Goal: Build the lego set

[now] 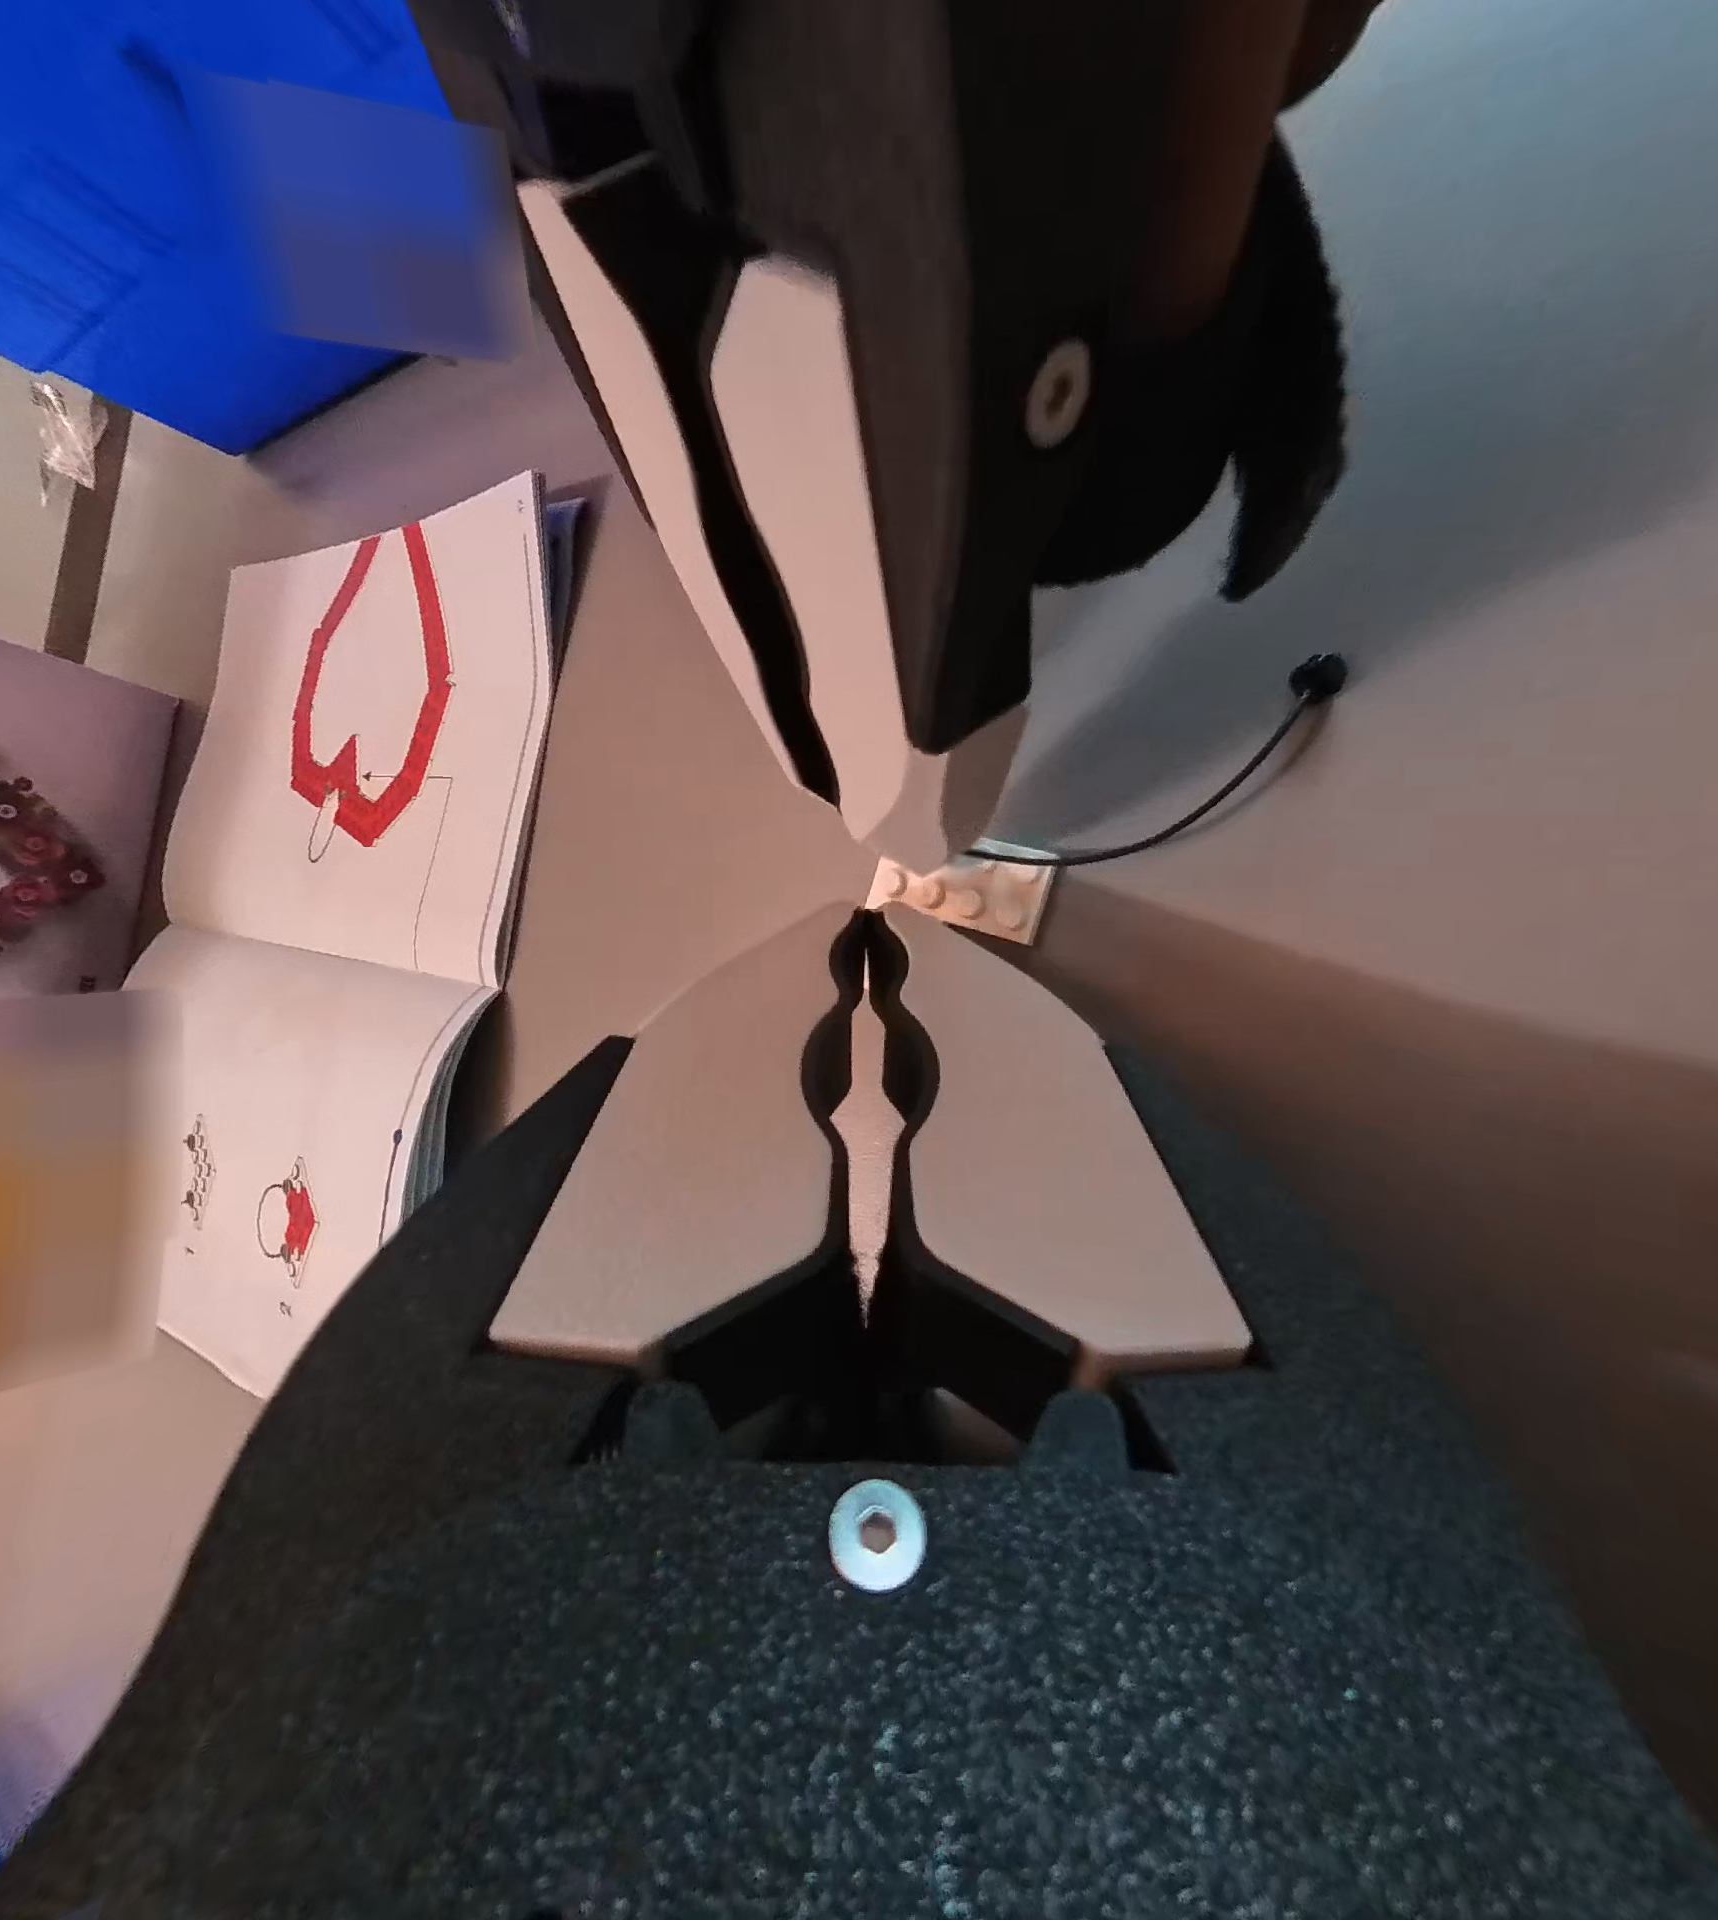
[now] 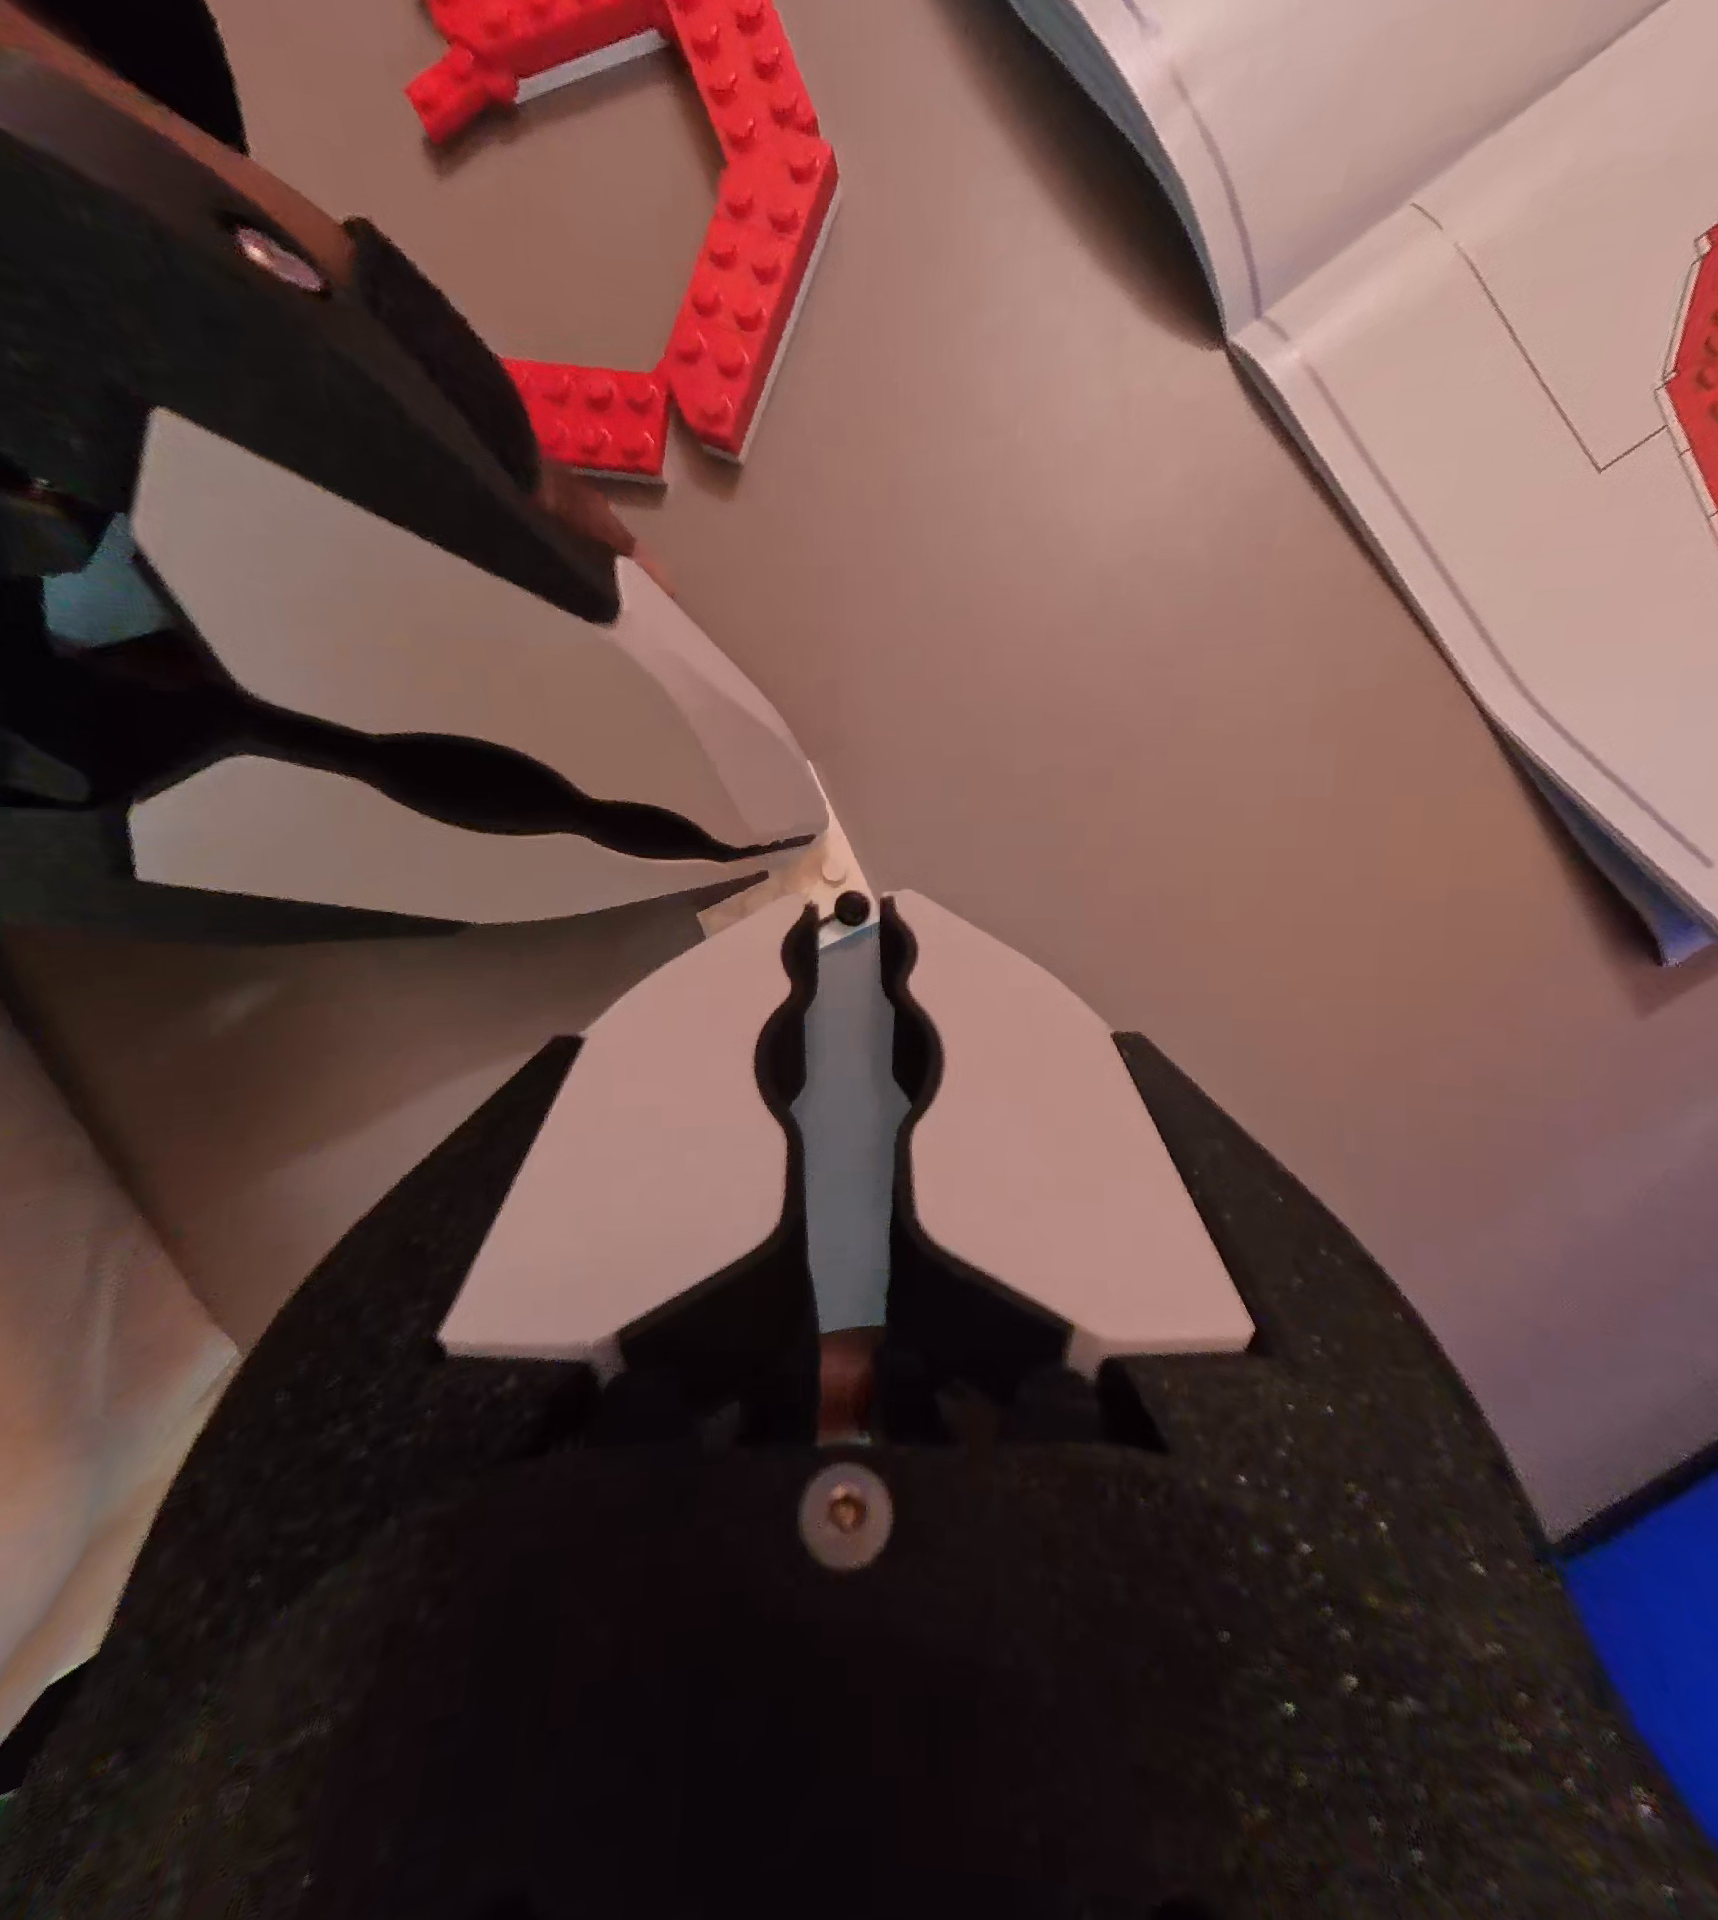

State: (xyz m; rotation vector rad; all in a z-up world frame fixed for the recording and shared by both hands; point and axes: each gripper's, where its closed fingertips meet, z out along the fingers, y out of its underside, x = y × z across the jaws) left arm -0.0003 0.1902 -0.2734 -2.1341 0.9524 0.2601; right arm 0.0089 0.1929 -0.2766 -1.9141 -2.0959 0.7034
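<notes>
Left hand-held gripper [image 1: 867,914] nearly closed, tips pinching one end of a small white plate [image 1: 969,896]. Plate held above the bench [image 1: 1457,727], studs showing. Right hand-held gripper [image 1: 886,821] meets the same plate from the opposite side, fingers drawn close together. A thin black stem piece [image 1: 1208,800] with a round knob at its end trails from the plate's far edge. Whether the right one grips the plate, the stem, or both, I cannot tell from the left wrist view.

Right wrist view: right hand-held gripper [image 2: 850,914] narrowly parted at the tips, a small black knob [image 2: 850,908] sitting right between them, white plate [image 2: 824,868] just beyond. Left hand-held gripper [image 2: 782,847] comes in from the left, clamped on the plate.

Red heart frame [image 2: 730,260] lies on the bench [image 2: 1042,623], well apart from both tools. It reads as partly assembled: several angled plate sections joined, outline visible only in part. Instruction booklet [image 2: 1457,468] lies open beside it, showing the red outline with a small sub-assembly to be added.

Judgement: frame step mostly done. Current step looks like a small sub-build, seating the black stem on the white plate. Left to do: finish that, attach it to the frame, and whatever follows in the booklet. Early in the build overall.
</notes>
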